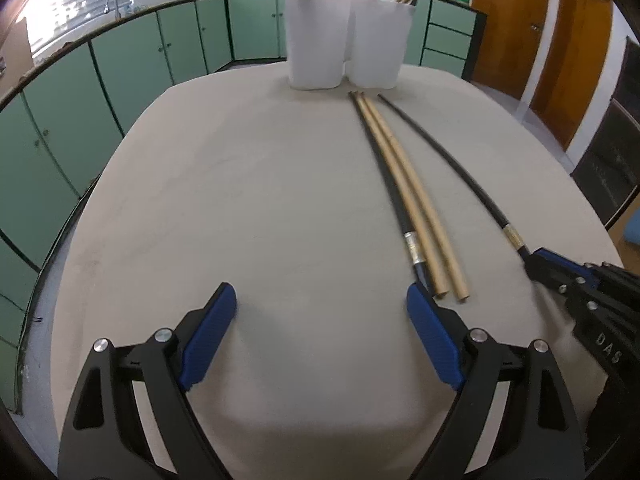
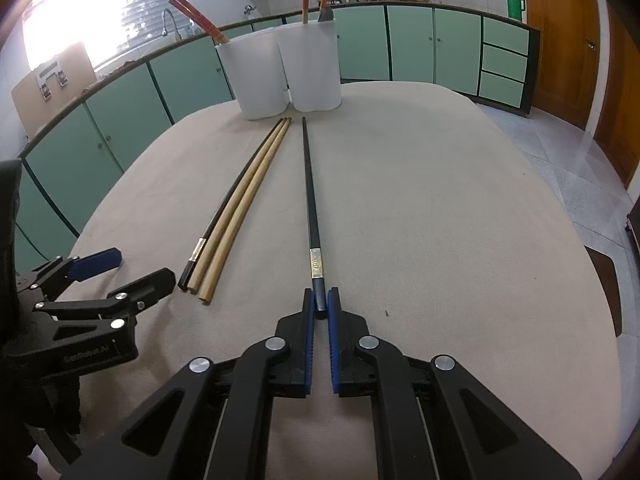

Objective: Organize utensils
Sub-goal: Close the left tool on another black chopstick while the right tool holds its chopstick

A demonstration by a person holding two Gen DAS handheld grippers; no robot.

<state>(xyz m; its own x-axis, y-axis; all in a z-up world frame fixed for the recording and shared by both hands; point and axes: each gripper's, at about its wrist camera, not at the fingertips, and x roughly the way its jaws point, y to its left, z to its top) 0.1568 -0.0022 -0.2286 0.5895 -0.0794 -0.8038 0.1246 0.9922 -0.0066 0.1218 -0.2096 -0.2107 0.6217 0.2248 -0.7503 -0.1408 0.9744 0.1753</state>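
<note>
The right gripper [image 2: 321,307], level and pointing at twelve o'clock, clamps the long black metal-banded chopstick [image 2: 309,184]; the left gripper [image 1: 321,304] hovers wide open, holding nothing.

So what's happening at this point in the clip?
A person with a handheld gripper in each hand is sorting chopsticks on a beige-covered table. The right gripper is shut on the thick end of a single black chopstick with a metallic band, which still lies flat. The left gripper is open and holds nothing, just beside a group of one more black chopstick and two light wooden chopsticks. Two white plastic holders at the far edge already contain red chopsticks.
</note>
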